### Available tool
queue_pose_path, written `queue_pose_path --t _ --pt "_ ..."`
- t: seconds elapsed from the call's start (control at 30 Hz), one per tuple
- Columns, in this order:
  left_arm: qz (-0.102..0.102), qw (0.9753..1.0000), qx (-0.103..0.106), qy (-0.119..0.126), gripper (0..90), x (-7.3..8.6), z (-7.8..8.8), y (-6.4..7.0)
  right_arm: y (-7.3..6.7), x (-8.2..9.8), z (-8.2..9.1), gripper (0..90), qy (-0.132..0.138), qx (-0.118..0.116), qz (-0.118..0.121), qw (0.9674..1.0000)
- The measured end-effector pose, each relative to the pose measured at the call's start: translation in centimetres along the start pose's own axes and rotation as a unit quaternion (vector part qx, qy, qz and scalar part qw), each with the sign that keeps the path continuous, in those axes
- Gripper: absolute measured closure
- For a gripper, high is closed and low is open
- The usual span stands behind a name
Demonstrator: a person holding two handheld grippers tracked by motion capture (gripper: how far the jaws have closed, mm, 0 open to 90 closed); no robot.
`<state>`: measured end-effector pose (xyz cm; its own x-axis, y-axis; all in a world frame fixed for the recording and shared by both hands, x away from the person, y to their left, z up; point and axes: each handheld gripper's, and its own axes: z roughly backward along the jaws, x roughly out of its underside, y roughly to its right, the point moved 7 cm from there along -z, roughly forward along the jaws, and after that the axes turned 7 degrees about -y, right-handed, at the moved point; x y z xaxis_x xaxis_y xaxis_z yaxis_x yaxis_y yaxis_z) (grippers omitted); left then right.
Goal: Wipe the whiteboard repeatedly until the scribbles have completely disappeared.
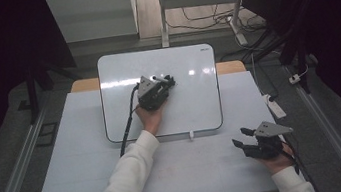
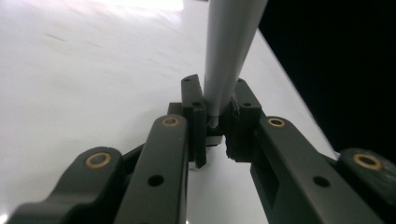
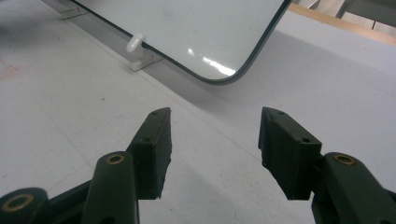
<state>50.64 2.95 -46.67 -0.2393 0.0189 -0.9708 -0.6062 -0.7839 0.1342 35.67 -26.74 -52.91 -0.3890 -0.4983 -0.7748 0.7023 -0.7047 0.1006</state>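
Marker [image 2: 231, 51] pinched in left gripper [image 2: 215, 123], long axis pointing away over whiteboard [image 1: 195, 107], right gripper [image 3: 215, 154] spread, nothing btwn.

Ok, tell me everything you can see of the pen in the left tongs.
The pen is a plain grey, smooth barrel, plastic or metal by its look; no markings show. The left tongs are shut on one end of it, black pads pressing from both sides. From there it juts out beyond the tips, widening in the left gripper view and running off the top, so its far end stays unseen. It is held over the white board; whether it touches the board I cannot tell.
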Motion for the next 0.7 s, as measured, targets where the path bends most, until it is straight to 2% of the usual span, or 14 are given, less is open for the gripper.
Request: queue_pose_path --t 0.07,0.13,0.2,0.3,0.37,0.43,0.53,0.6,0.7 --pt "0.006 0.9999 -0.01 0.005 78.9 -0.4 0.4 -0.8 0.0 0.0 0.0 44.4 0.0 0.0 0.001 1.0" --pt "0.01 0.9999 -0.008 0.005 78.9 -0.4 0.3 -0.7 -0.1 0.0 0.0 44.4 0.0 -0.001 0.001 1.0" --pt "0.001 1.0 0.003 -0.002 78.9 -0.1 -0.2 0.2 -0.1 -0.1 0.0 44.4 -0.001 -0.001 0.002 1.0" --pt "-0.011 0.9996 0.022 -0.011 78.9 0.5 -1.5 2.3 -0.2 -0.1 -0.1 44.4 -0.001 0.0 0.003 1.0" --pt "-0.026 0.9992 0.025 -0.017 78.9 0.9 -1.9 3.2 -0.2 -0.1 -0.1 44.4 -0.002 0.0 0.004 1.0" --pt "-0.03 0.9992 0.02 -0.018 78.9 0.7 -1.6 2.8 -0.1 -0.1 0.0 44.4 -0.001 0.0 0.003 1.0" --pt "-0.007 1.0 0.001 -0.004 78.9 0.0 -0.3 0.4 -0.1 0.0 -0.1 44.4 0.0 -0.001 0.002 1.0" --pt "0.003 1.0 -0.004 0.002 78.9 -0.3 0.1 -0.4 -0.1 0.0 0.0 44.4 0.0 -0.002 0.003 1.0" --pt "-0.007 0.9999 0.005 -0.005 78.9 0.1 -0.3 0.5 -0.1 -0.1 0.0 44.4 0.002 -0.001 0.004 1.0"
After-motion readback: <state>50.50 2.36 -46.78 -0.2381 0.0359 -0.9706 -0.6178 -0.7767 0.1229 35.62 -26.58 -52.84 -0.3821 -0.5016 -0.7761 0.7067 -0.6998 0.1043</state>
